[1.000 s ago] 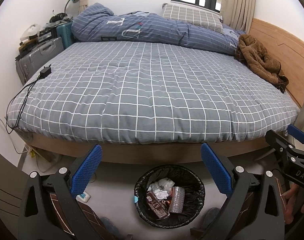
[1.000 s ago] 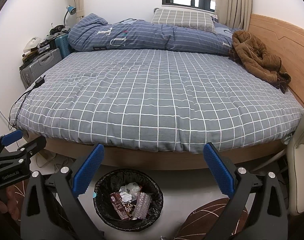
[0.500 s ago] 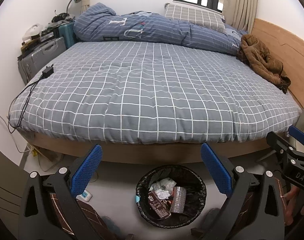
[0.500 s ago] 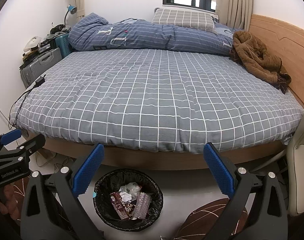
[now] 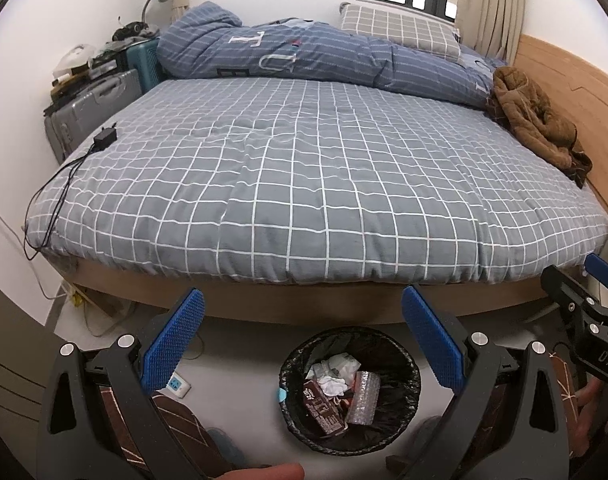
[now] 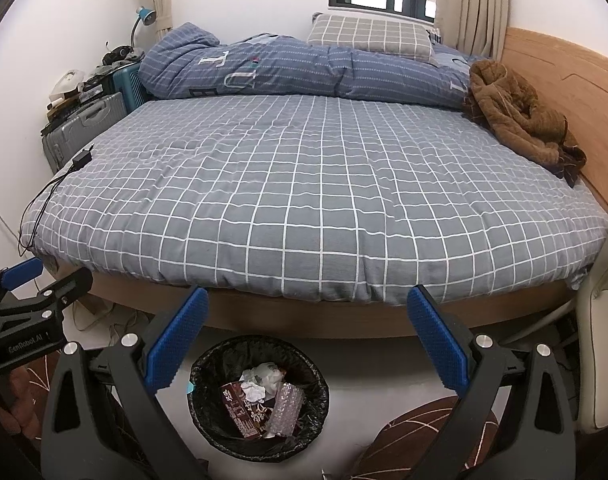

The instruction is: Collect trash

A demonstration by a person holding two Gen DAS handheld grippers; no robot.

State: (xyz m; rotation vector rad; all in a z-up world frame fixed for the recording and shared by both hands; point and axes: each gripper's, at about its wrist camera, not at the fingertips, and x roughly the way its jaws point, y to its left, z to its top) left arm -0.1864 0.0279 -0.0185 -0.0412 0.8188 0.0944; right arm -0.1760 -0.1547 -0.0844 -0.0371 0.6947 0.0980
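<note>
Below, on the pale floor (image 5: 244, 344) at the foot of a wide bed (image 5: 311, 168), a round trash bin (image 5: 349, 388) lined with a black bag, already holding crumpled white paper (image 5: 335, 372), a brown wrapper (image 5: 321, 408) and a clear bubbled packet (image 5: 361, 398) lying against one another. Above the bin, left tongs (image 5: 300, 344) spread wide with blue padded tips, gripping nothing. Just to the right, right tongs (image 6: 307, 340) likewise spread wide and empty, bin (image 6: 258, 398) showing low between the tips. Bed covered in a grey sheet with a white grid, bare of litter across the middle. Along the far edge, a bunched blue quilt (image 5: 304, 60) and a checked pillow (image 5: 399, 34). At the right edge by the wooden headboard (image 5: 575, 92), a heaped brown jacket (image 5: 535, 120). Near the left edge, a black charger (image 5: 105, 136) with its cable trailing over the side. Beside the bed at left, a grey suitcase (image 5: 92, 108).
</note>
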